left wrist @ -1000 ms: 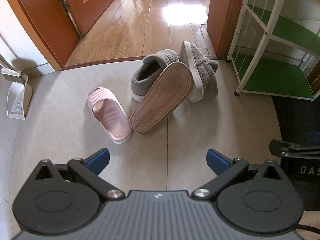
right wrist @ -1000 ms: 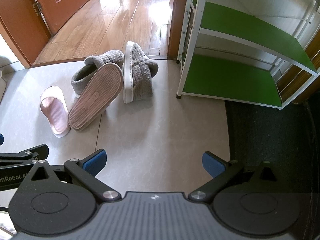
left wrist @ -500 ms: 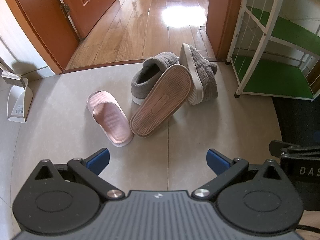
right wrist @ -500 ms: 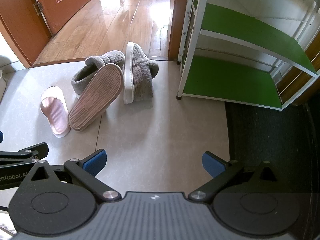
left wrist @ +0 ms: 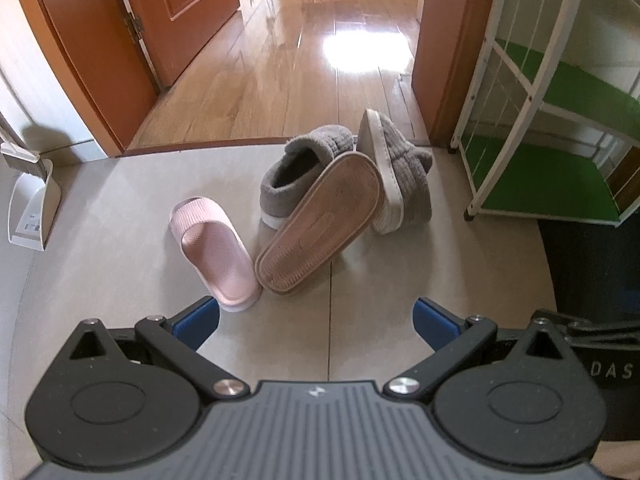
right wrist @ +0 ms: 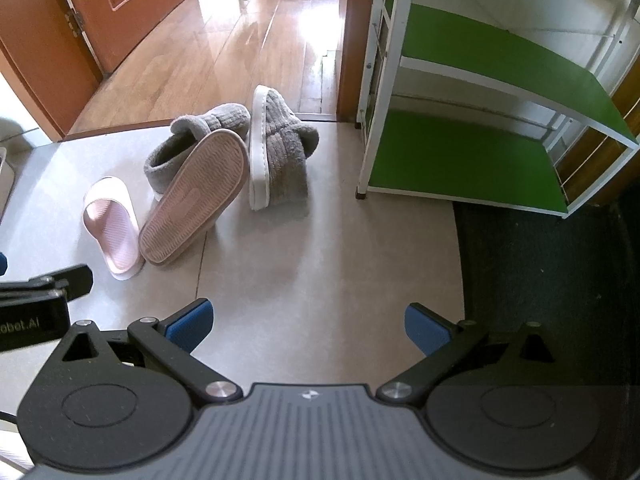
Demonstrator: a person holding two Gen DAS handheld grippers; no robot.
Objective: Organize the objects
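Slippers lie in a heap on the tiled floor. One pink slide point(left wrist: 214, 246) point(right wrist: 112, 226) lies upright; the other pink slide point(left wrist: 320, 222) point(right wrist: 194, 196) is sole-up, leaning on a grey fuzzy slipper point(left wrist: 298, 176) point(right wrist: 188, 142). A second grey slipper point(left wrist: 398, 172) point(right wrist: 280, 148) stands on its side. My left gripper point(left wrist: 316, 320) is open just short of the pink slides, holding nothing. My right gripper point(right wrist: 308, 324) is open over bare tile, also holding nothing. A white shoe rack with green shelves point(right wrist: 472, 160) point(left wrist: 552, 176) stands to the right.
A doorway onto a wooden floor point(left wrist: 304, 76) opens behind the slippers, with an orange door point(right wrist: 120, 4) on the left. A white dustpan point(left wrist: 34, 208) leans at the left wall. A dark mat point(right wrist: 544, 280) lies right of the tiles.
Both grippers have moved forward toward the slippers, the left one more; the pink slides now lie closer to the left fingers. The slippers have not moved.
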